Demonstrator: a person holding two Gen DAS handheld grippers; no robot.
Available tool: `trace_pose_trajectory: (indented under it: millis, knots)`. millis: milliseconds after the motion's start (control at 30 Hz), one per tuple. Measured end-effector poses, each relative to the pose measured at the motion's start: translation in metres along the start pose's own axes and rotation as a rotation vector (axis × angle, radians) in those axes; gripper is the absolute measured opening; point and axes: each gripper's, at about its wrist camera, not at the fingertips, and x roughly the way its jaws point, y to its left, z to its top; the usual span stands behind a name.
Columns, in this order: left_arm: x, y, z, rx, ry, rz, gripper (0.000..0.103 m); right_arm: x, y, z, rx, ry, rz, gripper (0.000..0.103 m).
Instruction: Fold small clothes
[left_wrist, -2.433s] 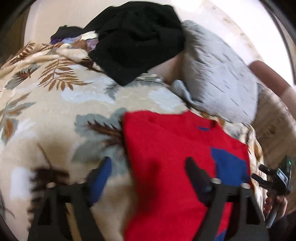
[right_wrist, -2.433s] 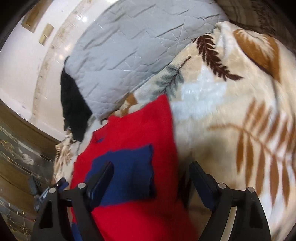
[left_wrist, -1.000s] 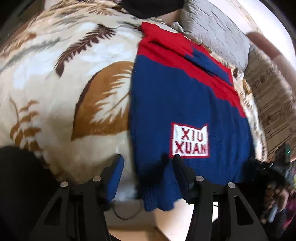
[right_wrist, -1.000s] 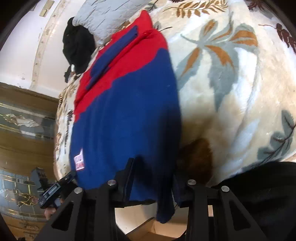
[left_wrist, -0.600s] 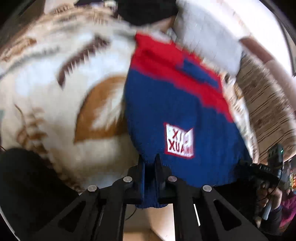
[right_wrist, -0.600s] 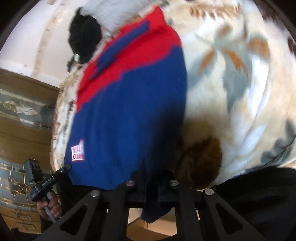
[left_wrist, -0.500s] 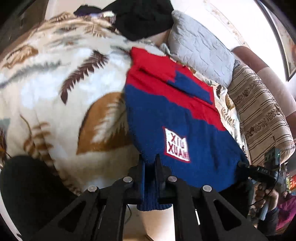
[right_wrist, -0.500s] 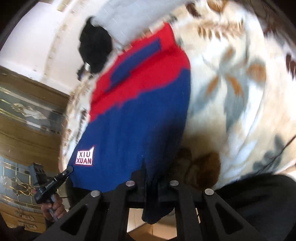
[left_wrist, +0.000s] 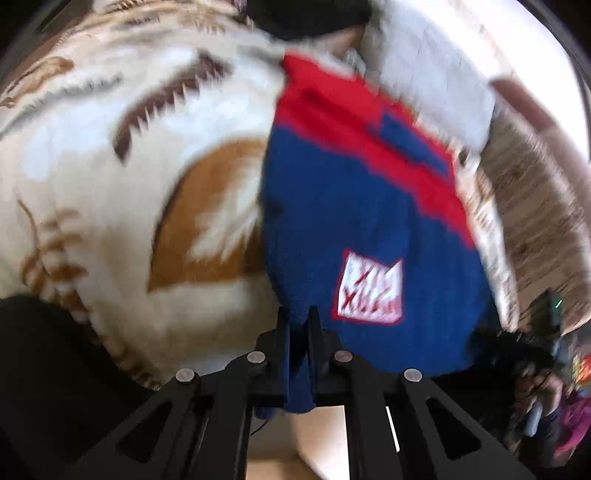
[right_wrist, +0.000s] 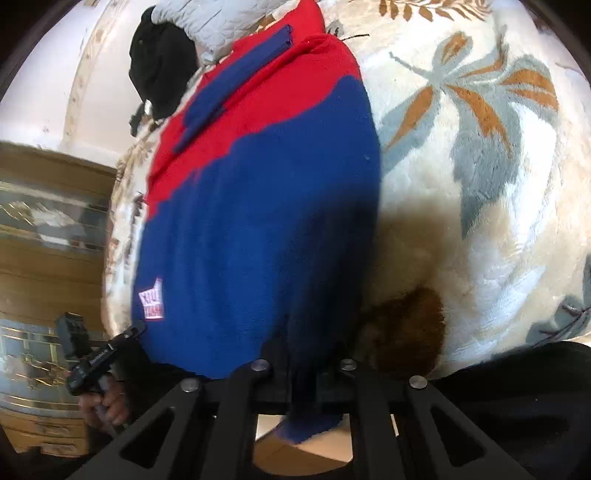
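**Left wrist and right wrist views: both grippers pinch the near hem of a sweater on a bed**

Left wrist view is blurred, so fine detail is lost. At the far left, a dark mass in the near corner cannot be identified. The cream blanket (left_wrist: 129, 177) with brown and grey leaf print covers the bed. The left gripper (left_wrist: 298, 325) has its fingers together, clamped on the near left corner of the sweater's hem; its jaws have just been closing, with knit between them. The red and blue sweater (left_wrist: 351, 206) lies flat on the blanket, red part far, blue part near. Its white patch (left_wrist: 369, 288) has red lettering, smeared and unreadable. Beyond are a black garment (left_wrist: 306, 14), cut off by the frame edge, and a grey quilted pillow (left_wrist: 424, 74).

Right wrist view is sharper. A hand (right_wrist: 107, 402) at the left holds the other gripper. The patch (right_wrist: 151, 299) is too small to read. The right gripper (right_wrist: 306, 358), fingers shut, grips the near right hem corner, hiding it; a blue flap hangs below. Its jaws too have just been closing on the knit.
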Motion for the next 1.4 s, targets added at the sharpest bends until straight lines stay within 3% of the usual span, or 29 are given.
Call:
trace_pose_trajectory:
  millis: [100,133,167,267,333,433,500,600,667,700,733,767,800,833,867,933,1033,1100,1200,1267,1300,1367,1400]
  knots:
    - [-0.037,-0.010,0.011,0.020,-0.115,-0.045,0.007,-0.039,0.018,0.006,-0.035,-0.096,0.064,0.009]
    - [-0.036,-0.009,0.013,0.022,-0.113,-0.035,0.007,-0.041,0.016,0.008,-0.037,-0.097,0.060,0.009]
    - [-0.030,-0.006,0.013,0.020,-0.093,-0.025,0.007,-0.036,0.009,0.009,-0.030,-0.080,0.046,0.009]
    - [0.018,0.018,0.000,-0.054,0.096,0.032,0.007,0.002,-0.022,0.003,0.046,0.047,-0.002,0.009]
    - [0.024,0.021,0.000,-0.062,0.112,0.046,0.007,0.009,-0.024,0.004,0.048,0.077,0.002,0.009]
    - [0.003,0.001,0.026,-0.021,0.022,0.013,0.007,-0.012,-0.012,0.030,0.046,0.017,0.102,0.009]
    - [-0.018,-0.018,0.066,0.021,-0.074,-0.046,0.007,-0.026,0.004,0.059,0.010,-0.036,0.147,0.009]
    - [-0.032,-0.045,0.134,0.084,-0.217,-0.097,0.008,-0.046,0.030,0.133,-0.032,-0.175,0.242,0.009]
    - [-0.019,-0.050,0.188,0.058,-0.295,-0.090,0.011,-0.045,0.035,0.186,-0.004,-0.304,0.298,0.012]
    - [-0.006,-0.051,0.210,0.067,-0.326,-0.070,0.022,-0.038,0.029,0.212,0.032,-0.347,0.318,0.016]
    - [0.012,-0.051,0.230,0.079,-0.342,-0.034,0.062,-0.024,0.022,0.236,0.053,-0.360,0.315,0.042]
    - [0.041,-0.047,0.249,0.069,-0.330,0.046,0.083,-0.009,0.015,0.253,0.069,-0.351,0.274,0.067]
    - [0.072,-0.038,0.261,0.043,-0.288,0.157,0.093,0.007,0.006,0.260,0.122,-0.367,0.164,0.093]
    - [0.094,-0.027,0.261,-0.002,-0.243,0.222,0.090,0.017,-0.003,0.257,0.159,-0.367,0.086,0.092]
    - [0.104,-0.018,0.258,-0.041,-0.211,0.240,0.090,0.025,-0.005,0.251,0.181,-0.357,0.094,0.092]
    - [0.097,0.006,0.231,-0.113,-0.213,0.173,0.090,0.030,-0.011,0.212,0.181,-0.356,0.146,0.091]
    - [0.072,0.021,0.178,-0.116,-0.269,0.148,0.090,0.023,-0.010,0.154,0.142,-0.367,0.139,0.091]
    - [0.069,0.016,0.160,-0.089,-0.248,0.116,0.090,0.030,-0.012,0.128,0.189,-0.349,0.134,0.091]
    - [0.086,0.000,0.156,-0.087,-0.213,0.096,0.091,0.053,-0.016,0.134,0.258,-0.317,0.140,0.091]
    - [0.107,-0.007,0.164,-0.086,-0.171,0.109,0.092,0.054,-0.009,0.148,0.291,-0.378,0.114,0.091]
    - [0.118,-0.008,0.169,-0.099,-0.154,0.152,0.091,0.056,-0.008,0.155,0.305,-0.404,0.108,0.091]
    - [0.123,-0.013,0.175,-0.128,-0.177,0.219,0.090,0.064,-0.013,0.164,0.397,-0.443,0.085,0.074]
    - [0.126,-0.016,0.181,-0.136,-0.172,0.261,0.063,0.070,-0.016,0.165,0.432,-0.443,0.083,0.022]
